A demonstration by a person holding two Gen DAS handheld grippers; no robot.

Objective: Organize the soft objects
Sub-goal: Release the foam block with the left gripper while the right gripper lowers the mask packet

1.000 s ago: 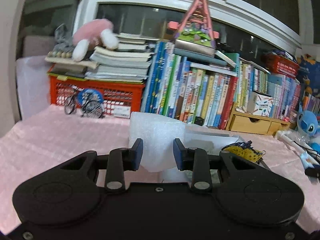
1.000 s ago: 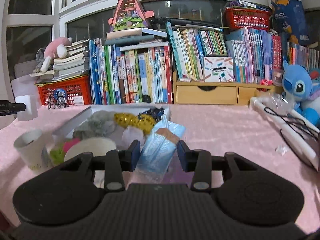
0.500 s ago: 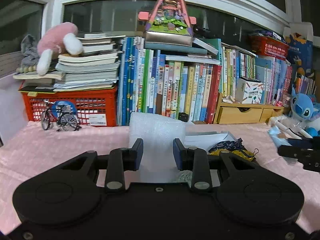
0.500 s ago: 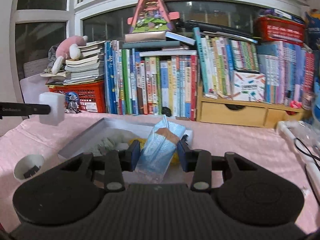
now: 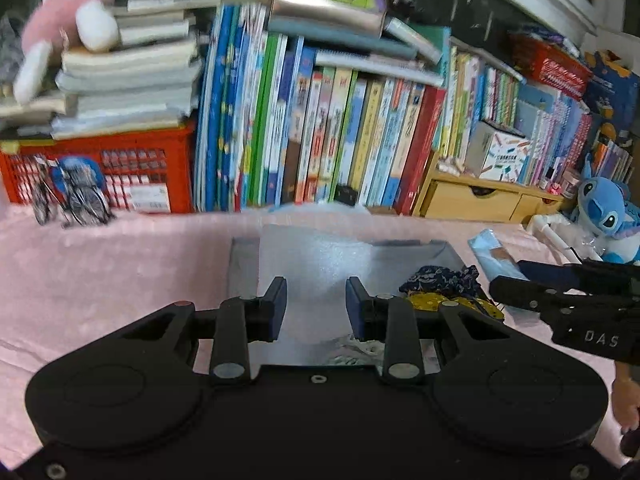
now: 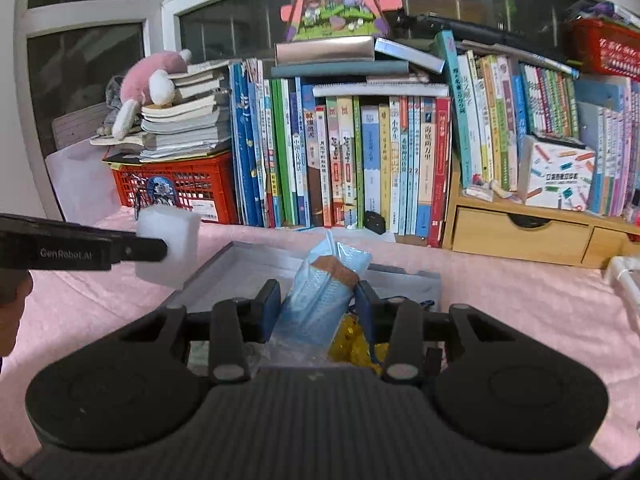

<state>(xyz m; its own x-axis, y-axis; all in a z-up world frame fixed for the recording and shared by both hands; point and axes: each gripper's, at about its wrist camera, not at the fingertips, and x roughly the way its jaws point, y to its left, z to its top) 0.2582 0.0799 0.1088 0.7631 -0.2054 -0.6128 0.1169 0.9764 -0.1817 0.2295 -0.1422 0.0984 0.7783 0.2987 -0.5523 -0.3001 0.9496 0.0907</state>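
Over the grey tray [image 5: 444, 254], my left gripper [image 5: 316, 304] clamps the white foam block [image 5: 312, 264]; only its camera shows the dark floral cloth [image 5: 440, 280] inside. Right of it, my right gripper [image 6: 316, 304] pinches the blue mask pack [image 6: 324, 292].

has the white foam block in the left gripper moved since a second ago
Yes. The white foam block has travelled right, from the pink table's left edge to beside the grey tray.

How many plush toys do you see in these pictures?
2. A pink plush toy lies on the stacked books at the left; a blue plush toy sits at the table's right edge. Others may be hidden.
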